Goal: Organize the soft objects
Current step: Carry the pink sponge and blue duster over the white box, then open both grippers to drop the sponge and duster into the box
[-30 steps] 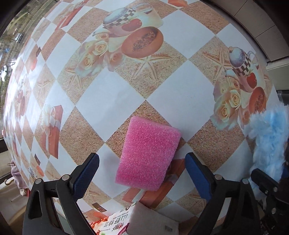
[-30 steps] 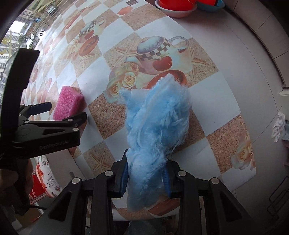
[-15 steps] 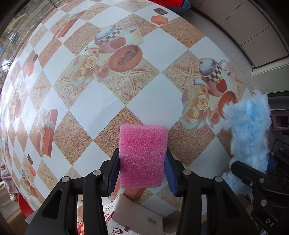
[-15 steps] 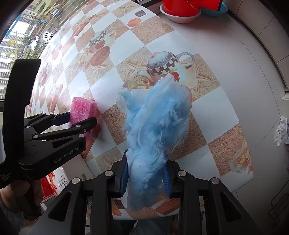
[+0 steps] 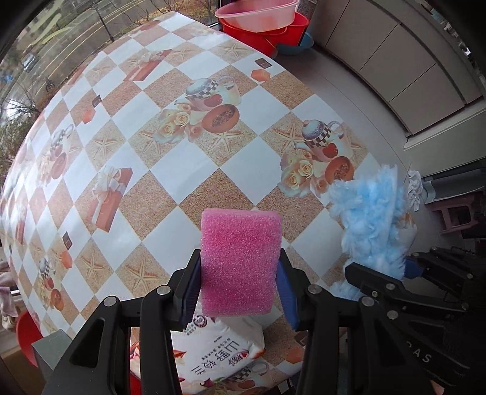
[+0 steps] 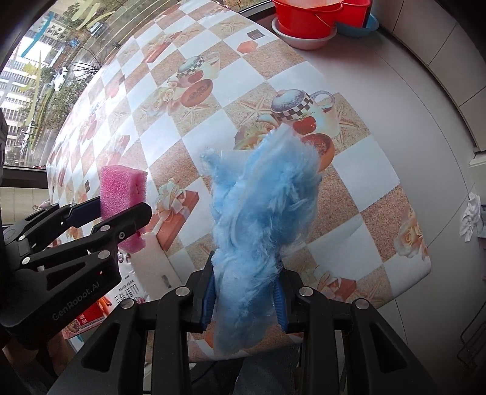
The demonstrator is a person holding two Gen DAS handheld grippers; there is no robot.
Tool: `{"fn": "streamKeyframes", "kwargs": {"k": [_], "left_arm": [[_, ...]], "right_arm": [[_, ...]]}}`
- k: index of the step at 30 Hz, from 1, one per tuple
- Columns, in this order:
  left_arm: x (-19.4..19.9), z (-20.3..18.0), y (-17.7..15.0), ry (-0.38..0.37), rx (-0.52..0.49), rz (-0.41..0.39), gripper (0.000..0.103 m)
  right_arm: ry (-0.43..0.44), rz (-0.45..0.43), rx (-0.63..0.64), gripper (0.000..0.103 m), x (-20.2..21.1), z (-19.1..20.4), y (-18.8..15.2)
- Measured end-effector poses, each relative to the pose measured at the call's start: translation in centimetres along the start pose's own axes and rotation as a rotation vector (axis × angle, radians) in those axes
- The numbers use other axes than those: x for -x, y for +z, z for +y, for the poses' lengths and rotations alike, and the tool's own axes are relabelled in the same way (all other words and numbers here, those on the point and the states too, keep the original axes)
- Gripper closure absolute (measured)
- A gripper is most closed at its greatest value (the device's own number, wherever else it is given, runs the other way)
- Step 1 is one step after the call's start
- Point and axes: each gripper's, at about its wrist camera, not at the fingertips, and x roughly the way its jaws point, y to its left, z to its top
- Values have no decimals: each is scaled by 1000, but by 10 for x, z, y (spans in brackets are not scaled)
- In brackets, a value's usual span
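— What's your left tool (image 5: 240, 285) got?

— The pink sponge (image 5: 240, 262). I see both blue pads pressed against its long sides, so it's clamped, standing upright between the fingers and clear of the bench (image 5: 188, 170). Below it, near the bench's front edge, lies a white printed bag (image 5: 218, 355) (Chinese lettering on it, which I can't read well).

— And the right tool (image 6: 245, 296)?

— Closed on the blue fluffy piece (image 6: 261, 218) — the fibres bulge out above and below the pads, and the whole tuft rises up from the jaws, hiding part of the teapot print on the cloth. From the right wrist camera I see the left tool (image 6: 121, 218) off to the left of mine, the pink sponge (image 6: 123, 194) sticking up from it.

— How do the two sit relative to each other?

— Side by side, apart, not touching. From the left camera the blue fluffy piece (image 5: 373, 218) is to the right of my sponge, with the right tool (image 5: 404, 273) just under it.

— Anything beyond the tools?

— Red and pink basins (image 5: 261, 24) past the far edge of the bench, well away from both.
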Motion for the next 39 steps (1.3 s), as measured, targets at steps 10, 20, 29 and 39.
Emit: {"fn": "streamKeyframes", "kwargs": {"k": [10,20,29,39], "left_arm": [[96,49,-62,-5,150,-194,54],[166,159,-181,79,495,-329,54],[151,228,-325,159,823,-245,54],[99,234,-402,136,944,-76,27]], "right_arm": [[37,-89,162,70,43,87,-23],[104,-114,505,70,63,241,-67],[153,18,849,70,23,371,-155],[93,198,1070,30,-47,428,-224]]}}
